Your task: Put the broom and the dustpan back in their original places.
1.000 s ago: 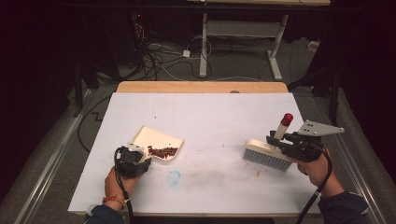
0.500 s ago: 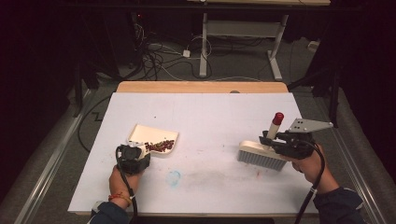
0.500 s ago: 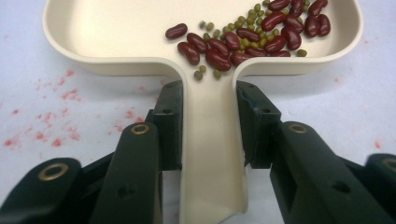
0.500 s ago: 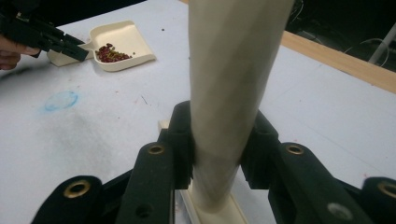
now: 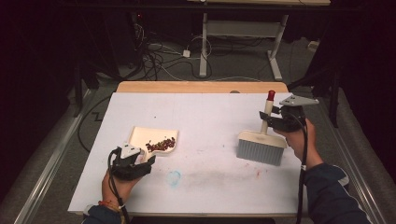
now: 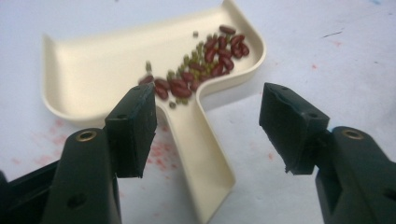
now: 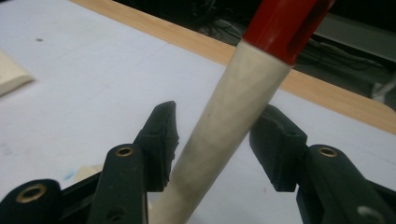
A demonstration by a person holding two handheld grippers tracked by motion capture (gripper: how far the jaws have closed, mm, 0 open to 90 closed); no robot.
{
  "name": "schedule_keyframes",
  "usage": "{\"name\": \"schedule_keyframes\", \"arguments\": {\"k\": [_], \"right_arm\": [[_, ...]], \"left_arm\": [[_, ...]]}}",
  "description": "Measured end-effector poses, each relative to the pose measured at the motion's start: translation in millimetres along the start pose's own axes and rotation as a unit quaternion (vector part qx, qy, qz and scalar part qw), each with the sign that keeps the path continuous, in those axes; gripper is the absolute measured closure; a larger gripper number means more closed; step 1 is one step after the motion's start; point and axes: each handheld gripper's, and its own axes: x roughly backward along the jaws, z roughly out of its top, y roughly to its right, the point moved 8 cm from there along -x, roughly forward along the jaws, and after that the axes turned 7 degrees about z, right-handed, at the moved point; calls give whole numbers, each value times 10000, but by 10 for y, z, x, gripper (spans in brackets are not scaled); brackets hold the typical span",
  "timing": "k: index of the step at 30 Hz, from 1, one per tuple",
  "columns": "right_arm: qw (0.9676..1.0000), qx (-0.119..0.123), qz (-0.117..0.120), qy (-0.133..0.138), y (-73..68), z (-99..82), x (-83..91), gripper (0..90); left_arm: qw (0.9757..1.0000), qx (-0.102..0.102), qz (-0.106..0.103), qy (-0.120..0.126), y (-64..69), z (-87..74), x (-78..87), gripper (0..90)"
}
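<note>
A cream dustpan lies on the white table and holds a small heap of red and green beans. Its handle runs between the jaws of my left gripper, which have just been opening and stand apart from it. A cream brush rests bristles-down at the right. Its red-tipped handle rises between the jaws of my right gripper, which have also just been opening and stand open around it.
The white table top ends in a wooden strip at the far edge. Faint blue and red smudges mark the surface near the front. Cables and a desk frame stand on the floor beyond.
Both grippers went from shut to open, letting go of the dustpan handle and the brush handle. The right hand shifted left with the brush, whose handle now stands more upright.
</note>
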Motion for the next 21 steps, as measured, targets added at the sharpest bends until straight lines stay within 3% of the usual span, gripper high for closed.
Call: {"name": "schedule_keyframes", "arguments": {"k": [3,5,8,13,17,21], "right_arm": [[9993,65,-341,-140,103,3,-210,475],[9994,89,-345,-49,128,11,-336,481],[9978,126,-613,-226,157,-47,-500,469],[9989,-23,-452,-139,57,-91,-571,424],[9992,-62,-381,133,0,-53,-499,391],[9995,-87,-229,204,-95,-64,-423,301]], "left_arm": [[9996,-232,76,118,-23,-58,65,293],[9994,-320,26,122,-13,-110,86,285],[9986,-504,-32,174,18,-157,119,233],[9969,-750,-57,213,50,-214,165,187],[9962,-854,-8,169,59,-238,157,168],[9954,-951,44,137,62,-253,133,168]]}}
